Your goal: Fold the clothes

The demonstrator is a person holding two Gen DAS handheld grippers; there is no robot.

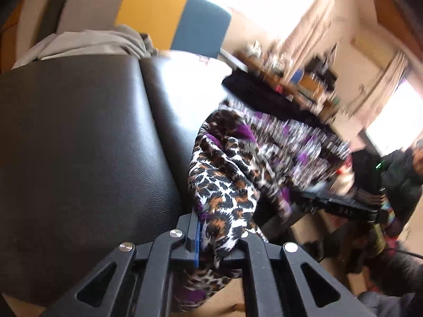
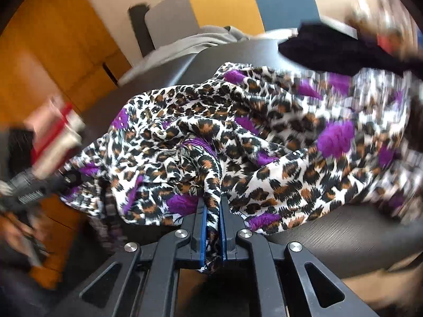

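Currently I'm gripping the crumpled leopard-print purple-flowered garment in both my left claw and right claw, bunched over the black leather seat; spreading it taut should help.

- The black flat bar at the right of the left wrist view carries pale letters that look like "DAS", blurred and uncertain.
- Nothing else can be read in either view; motion blur smears the cluttered background.
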